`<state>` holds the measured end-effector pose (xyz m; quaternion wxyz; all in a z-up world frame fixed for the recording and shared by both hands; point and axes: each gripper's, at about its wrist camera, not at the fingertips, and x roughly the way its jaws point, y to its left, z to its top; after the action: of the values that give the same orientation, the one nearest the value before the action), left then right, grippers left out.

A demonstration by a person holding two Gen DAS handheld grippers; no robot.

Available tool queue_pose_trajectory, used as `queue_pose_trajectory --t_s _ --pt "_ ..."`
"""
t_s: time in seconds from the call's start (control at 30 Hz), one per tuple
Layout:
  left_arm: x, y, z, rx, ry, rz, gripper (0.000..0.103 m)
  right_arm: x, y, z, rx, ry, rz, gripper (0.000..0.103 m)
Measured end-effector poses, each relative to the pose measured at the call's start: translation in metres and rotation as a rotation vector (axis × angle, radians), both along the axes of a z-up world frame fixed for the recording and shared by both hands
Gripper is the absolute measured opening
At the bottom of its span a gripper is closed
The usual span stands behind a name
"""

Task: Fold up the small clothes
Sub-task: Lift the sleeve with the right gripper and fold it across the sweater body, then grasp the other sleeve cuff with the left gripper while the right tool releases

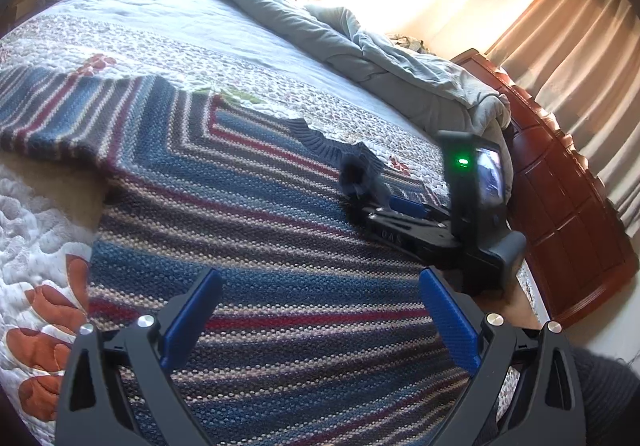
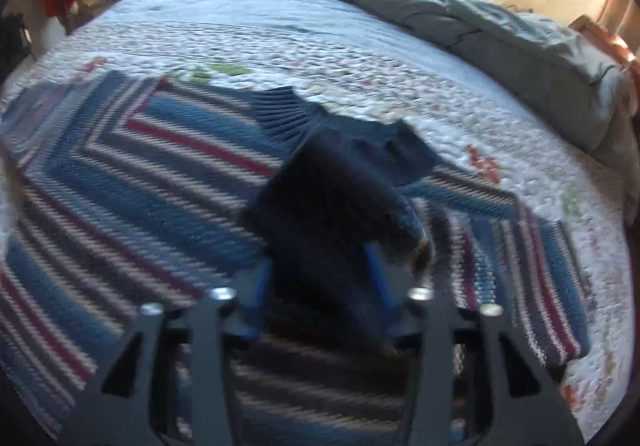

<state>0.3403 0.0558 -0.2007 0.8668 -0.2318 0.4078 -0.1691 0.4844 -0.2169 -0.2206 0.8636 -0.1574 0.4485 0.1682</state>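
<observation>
A striped knit sweater (image 1: 248, 214) in blue, red, cream and grey lies spread on the quilted bed (image 1: 168, 34). My left gripper (image 1: 320, 322) hovers open over its lower body, with nothing between the blue pads (image 1: 192, 322). My right gripper (image 1: 372, 202) reaches in from the right at the sweater's far edge. In the right wrist view the right gripper (image 2: 320, 290) stands partly open, with a dark navy fold of the sweater (image 2: 340, 186) rising between its fingers; the pads (image 2: 260, 298) look clear of it. Ribbed navy trim (image 2: 280, 110) lies just beyond.
A grey duvet (image 1: 360, 46) is bunched along the bed's far side. A red-brown wooden bed frame (image 1: 560, 186) and beige curtains (image 1: 580, 46) stand to the right. Orange flower patches (image 1: 40, 326) mark the quilt at the left. A dark sleeve (image 1: 600, 386) shows at lower right.
</observation>
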Motion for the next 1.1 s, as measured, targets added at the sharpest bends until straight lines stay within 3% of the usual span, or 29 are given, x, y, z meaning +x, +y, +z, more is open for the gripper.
queue_pose_trajectory --t_s 0.03,0.1,0.23,0.3,0.43,0.5,0.57,0.63,0.93,0.97,1.0,1.03,1.1 --pt "0.001 0.000 -0.002 -0.009 0.007 0.004 0.099 -0.006 -0.002 0.005 0.050 0.005 0.001 0.060" --pt "0.002 0.002 -0.005 -0.032 0.017 0.011 0.099 -0.021 -0.027 0.021 0.251 0.026 -0.071 0.066" --pt "0.013 -0.003 -0.013 -0.114 0.050 0.022 0.099 -0.053 -0.105 0.029 0.585 -0.020 -0.386 0.070" --pt "0.028 -0.013 -0.016 -0.175 0.088 0.009 0.099 -0.067 -0.132 0.023 0.687 -0.042 -0.476 0.071" --pt "0.082 -0.056 -0.027 -0.280 0.188 -0.050 0.099 -0.071 -0.144 0.025 0.729 -0.064 -0.449 0.071" --pt "0.111 -0.076 -0.045 -0.329 0.279 -0.036 0.099 -0.072 -0.151 0.025 0.745 -0.087 -0.452 0.072" --pt "0.130 -0.089 -0.058 -0.354 0.329 -0.017 0.099 -0.069 -0.162 0.018 0.779 -0.049 -0.474 0.075" --pt "0.143 -0.099 -0.066 -0.336 0.355 0.009 0.099 -0.063 -0.170 0.011 0.819 -0.006 -0.480 0.075" --pt "0.168 -0.118 -0.068 -0.265 0.396 0.068 0.095 -0.061 -0.177 0.010 0.907 0.030 -0.478 0.075" --pt "0.170 -0.119 -0.066 -0.249 0.396 0.067 0.091 -0.060 -0.177 0.010 0.913 0.035 -0.478 0.075" --pt "0.172 -0.121 -0.064 -0.227 0.399 0.066 0.073 -0.060 -0.176 0.010 0.920 0.041 -0.474 0.075" --pt "0.174 -0.124 -0.064 -0.196 0.412 0.056 0.042 -0.061 -0.175 0.011 0.922 0.043 -0.469 0.075" --pt "0.176 -0.122 -0.067 -0.196 0.433 0.039 0.012 -0.061 -0.174 0.013 0.918 0.035 -0.461 0.075"
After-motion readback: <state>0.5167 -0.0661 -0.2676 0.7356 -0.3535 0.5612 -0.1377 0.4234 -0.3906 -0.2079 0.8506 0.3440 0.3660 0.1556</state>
